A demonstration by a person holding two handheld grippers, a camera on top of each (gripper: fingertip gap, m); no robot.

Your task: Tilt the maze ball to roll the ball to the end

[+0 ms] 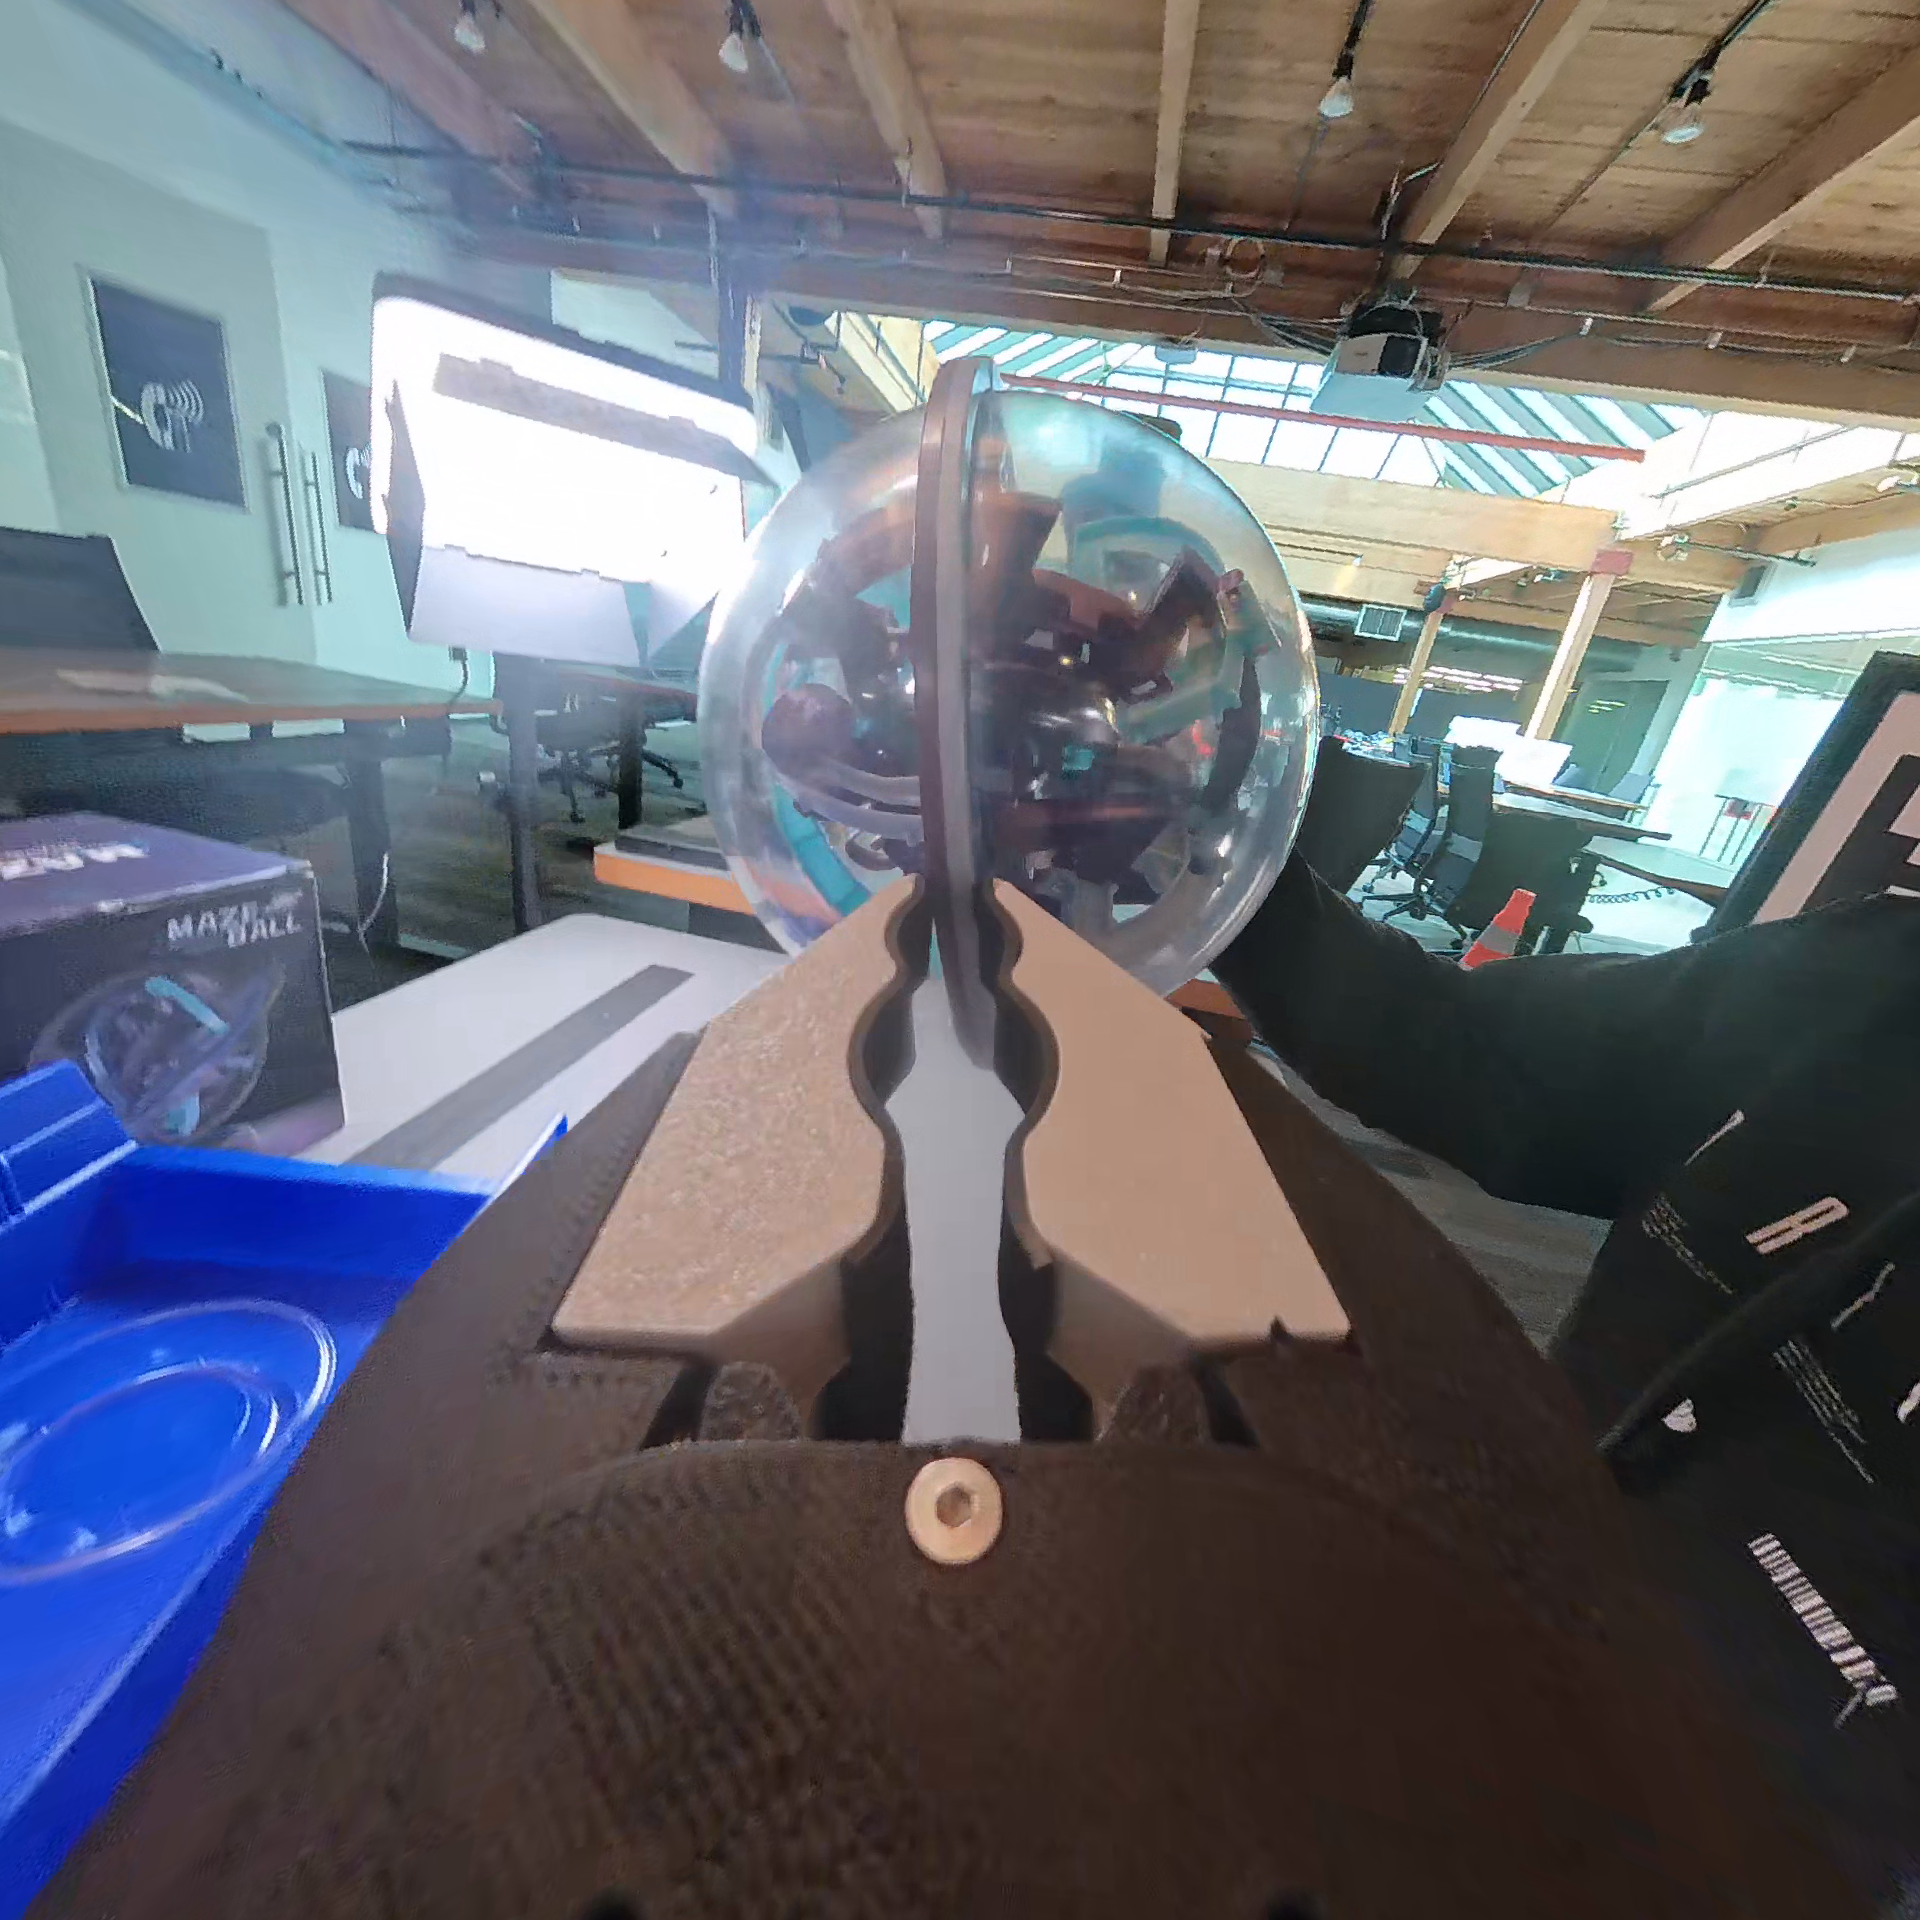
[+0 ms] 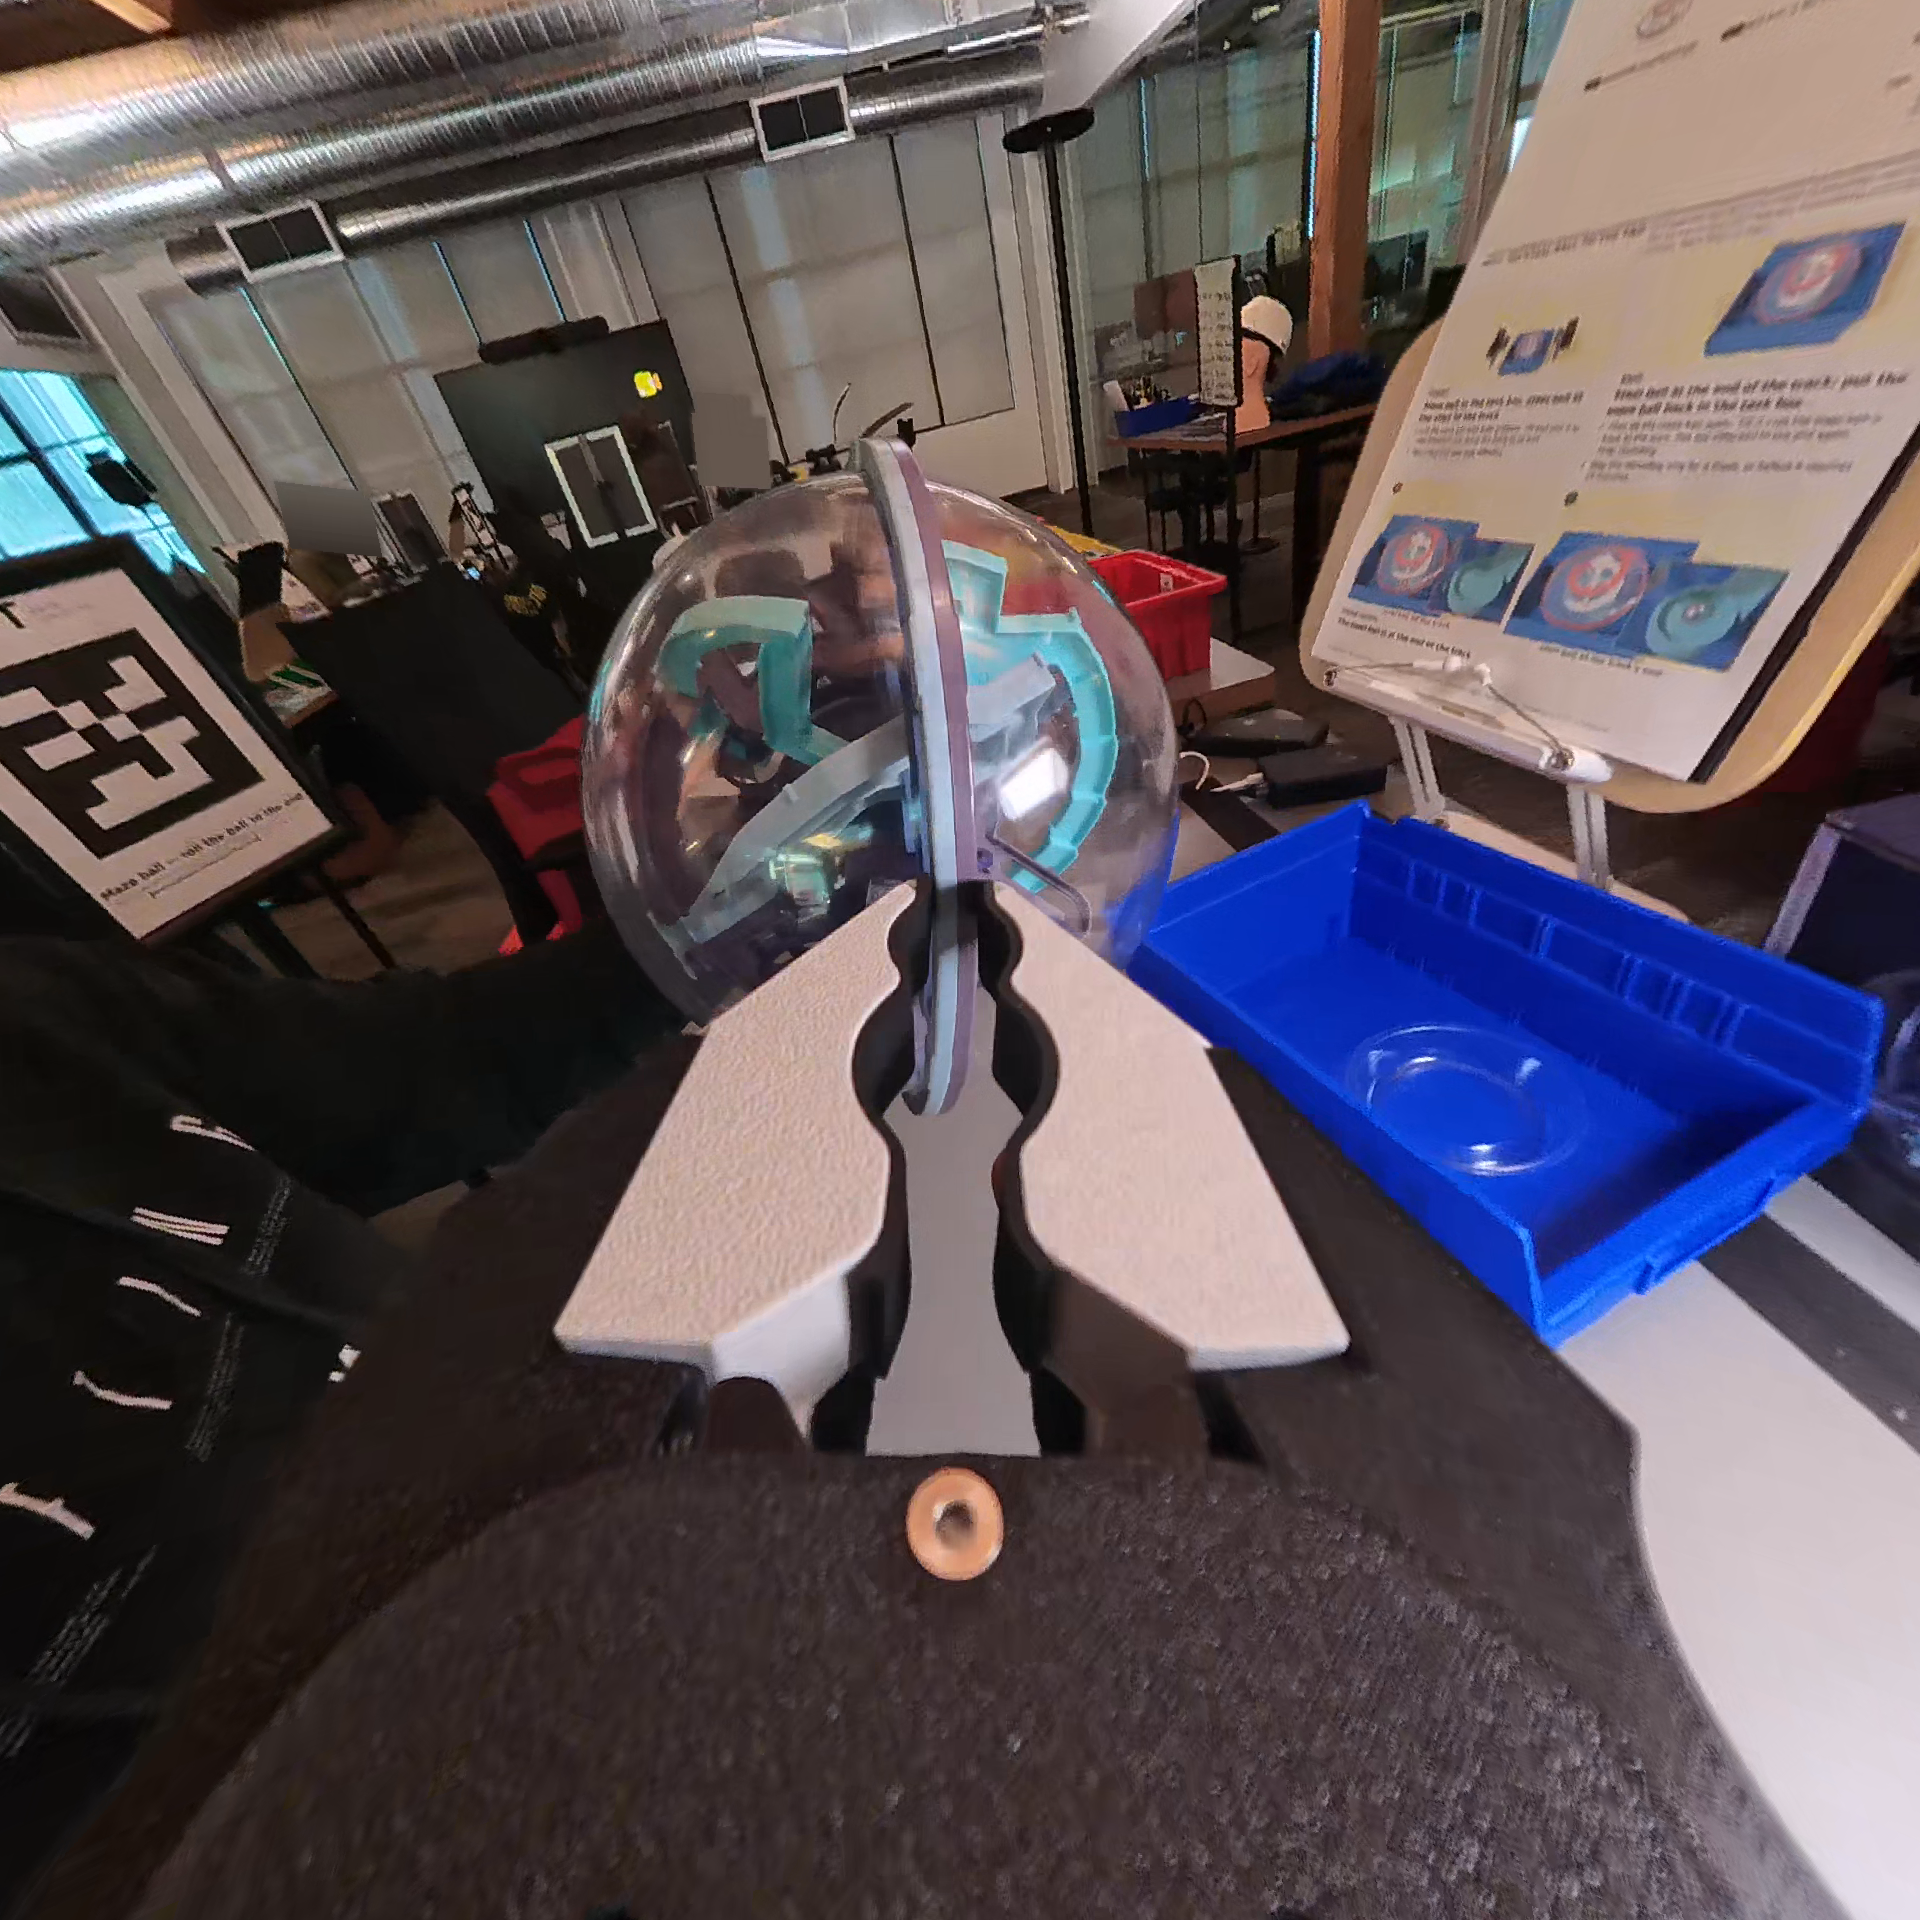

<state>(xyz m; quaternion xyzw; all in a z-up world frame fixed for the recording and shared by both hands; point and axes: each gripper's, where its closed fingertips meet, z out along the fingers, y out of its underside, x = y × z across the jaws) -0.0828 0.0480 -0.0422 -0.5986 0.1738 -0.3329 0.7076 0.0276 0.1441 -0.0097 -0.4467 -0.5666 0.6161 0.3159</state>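
In the left wrist view, the left gripper [image 1: 958, 914] is almost fully closed on the thin grey rim [image 1: 940, 644] that runs around the maze ball [image 1: 1003, 675]; both pads press this rim from its two sides, so the clear sphere is held up in the air in front of the fingers, above the white table [image 1: 499, 1018]; a blue bin [image 1: 208, 1299] with a clear stand [image 1: 156, 1423] inside and a dark box [image 1: 156, 956] lie at the left; the small ball inside the maze I cannot find.

In the right wrist view, the right gripper [image 2: 951, 925] is closed in the same narrow way on the rim [image 2: 940, 665] from the opposite side of the maze ball [image 2: 873, 717]; the blue bin [image 2: 1507, 1049] is well to the right, below; an instruction board [image 2: 1642, 416] stands behind it.

The risk, as I judge, is the grip itself; each claw holds only a thin edge, so a fast tilt, or two hands turning unequally, may let the rim slip out and the sphere fall; a sudden tilt may also throw the inner ball off its track.
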